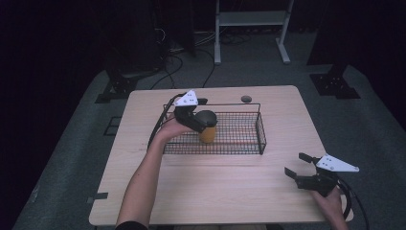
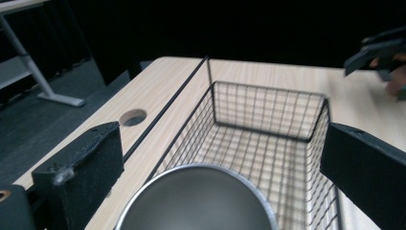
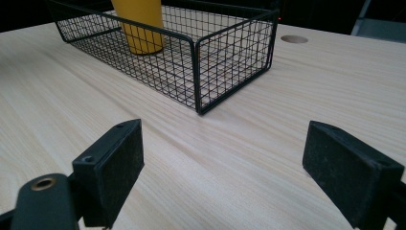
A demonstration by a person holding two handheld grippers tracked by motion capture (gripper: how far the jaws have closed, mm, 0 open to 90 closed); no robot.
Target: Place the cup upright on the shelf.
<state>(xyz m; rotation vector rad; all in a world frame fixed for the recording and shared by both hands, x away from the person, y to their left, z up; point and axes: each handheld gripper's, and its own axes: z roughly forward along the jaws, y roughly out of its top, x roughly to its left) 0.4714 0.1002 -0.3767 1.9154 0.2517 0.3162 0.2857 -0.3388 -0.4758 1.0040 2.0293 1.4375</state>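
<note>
— Where's the cup right now?

— The yellow cup [image 1: 208,133] stands upright inside the wire basket [image 1: 249,149], toward its left end. Your left gripper [image 1: 203,122] is at its rim with the fingers apart on either side, nothing clamped.

— So how do I finish?

— If you're releasing, lift straight up so a finger doesn't catch the rim and tip it. Keep your right gripper [image 1: 301,168], fingers spread and empty, parked at the near right of the tabletop [image 1: 215,191].
</note>
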